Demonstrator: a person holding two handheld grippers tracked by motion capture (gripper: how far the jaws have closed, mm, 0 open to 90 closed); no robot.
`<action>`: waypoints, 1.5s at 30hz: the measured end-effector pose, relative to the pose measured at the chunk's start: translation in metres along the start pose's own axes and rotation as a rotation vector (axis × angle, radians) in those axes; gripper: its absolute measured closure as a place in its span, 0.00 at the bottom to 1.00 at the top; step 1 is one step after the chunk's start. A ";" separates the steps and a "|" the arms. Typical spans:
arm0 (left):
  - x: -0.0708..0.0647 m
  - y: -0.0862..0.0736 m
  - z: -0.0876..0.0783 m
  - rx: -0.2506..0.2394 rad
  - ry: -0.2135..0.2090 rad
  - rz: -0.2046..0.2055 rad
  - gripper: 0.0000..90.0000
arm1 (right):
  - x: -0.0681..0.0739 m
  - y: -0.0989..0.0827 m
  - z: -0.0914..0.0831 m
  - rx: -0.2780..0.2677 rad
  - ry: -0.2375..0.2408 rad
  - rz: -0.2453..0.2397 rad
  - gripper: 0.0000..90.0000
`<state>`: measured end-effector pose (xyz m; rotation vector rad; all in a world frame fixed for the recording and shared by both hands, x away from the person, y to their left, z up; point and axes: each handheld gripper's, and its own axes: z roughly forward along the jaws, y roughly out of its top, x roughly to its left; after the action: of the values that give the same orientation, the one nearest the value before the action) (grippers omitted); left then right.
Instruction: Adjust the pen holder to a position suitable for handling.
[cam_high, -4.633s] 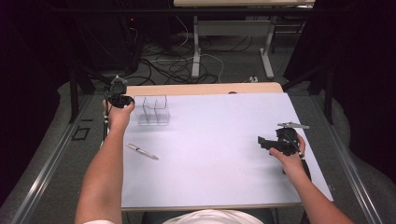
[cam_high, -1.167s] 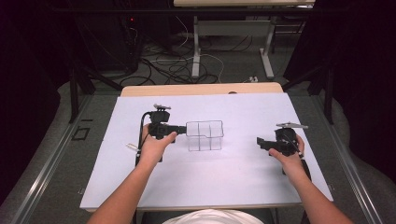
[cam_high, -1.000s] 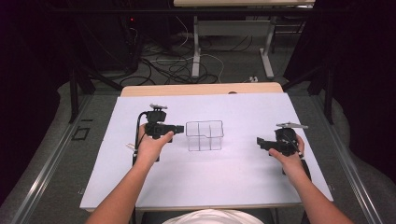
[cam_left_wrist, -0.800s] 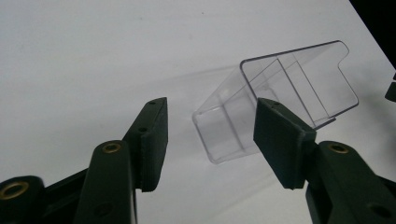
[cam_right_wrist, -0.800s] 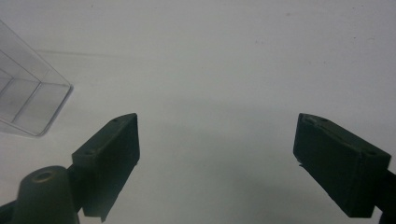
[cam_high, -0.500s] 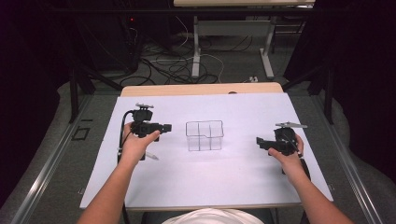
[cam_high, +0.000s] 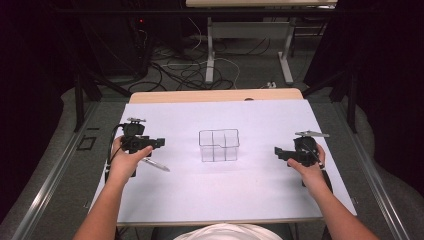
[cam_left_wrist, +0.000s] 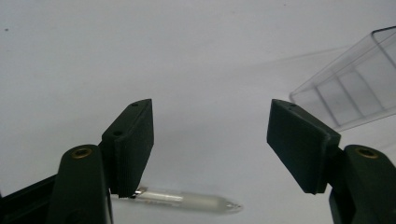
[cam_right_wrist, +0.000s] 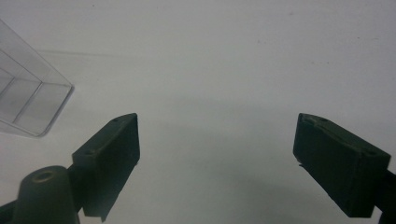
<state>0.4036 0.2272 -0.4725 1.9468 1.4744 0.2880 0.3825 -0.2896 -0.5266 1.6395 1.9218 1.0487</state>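
A clear plastic box (cam_high: 218, 145) with several compartments stands upright in the middle of the white sheet (cam_high: 220, 195). My left gripper (cam_high: 160, 142) is to its left, well apart from it and pointing toward it. Its jaws have just been opening, with nothing between them. In the left gripper view the open gripper (cam_left_wrist: 211, 112) looks over bare sheet, with the box (cam_left_wrist: 355, 88) at the upper right and a pen (cam_left_wrist: 187, 199) lying below the jaws. The pen (cam_high: 155, 164) lies beside my left hand. My right gripper (cam_high: 276, 151) rests open to the right of the box (cam_right_wrist: 28, 102).
The white sheet covers a wooden table (cam_high: 215, 95) whose far edge shows beyond it. Cables (cam_high: 190, 70) and table legs (cam_high: 210, 50) lie on the floor behind. Bare sheet lies in front of the box and between it and each gripper.
The box went from the back left to the middle of the sheet. My left gripper then let go of it, opened and drew back to the left. The right gripper kept still.
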 end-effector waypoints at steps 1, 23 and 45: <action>0.003 -0.002 -0.002 0.009 -0.003 -0.006 0.36 | 0.000 0.000 0.000 0.000 0.001 -0.001 0.16; 0.023 -0.024 -0.007 -0.161 -0.029 -0.058 0.09 | 0.044 0.004 -0.016 -0.079 0.116 -0.140 0.17; 0.031 -0.053 -0.012 -0.252 -0.010 -0.034 0.00 | 0.183 0.007 0.005 -0.075 0.432 -0.491 0.38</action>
<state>0.3663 0.2675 -0.5033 1.7188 1.3907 0.4273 0.3486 -0.1120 -0.4947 0.8658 2.3515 1.3066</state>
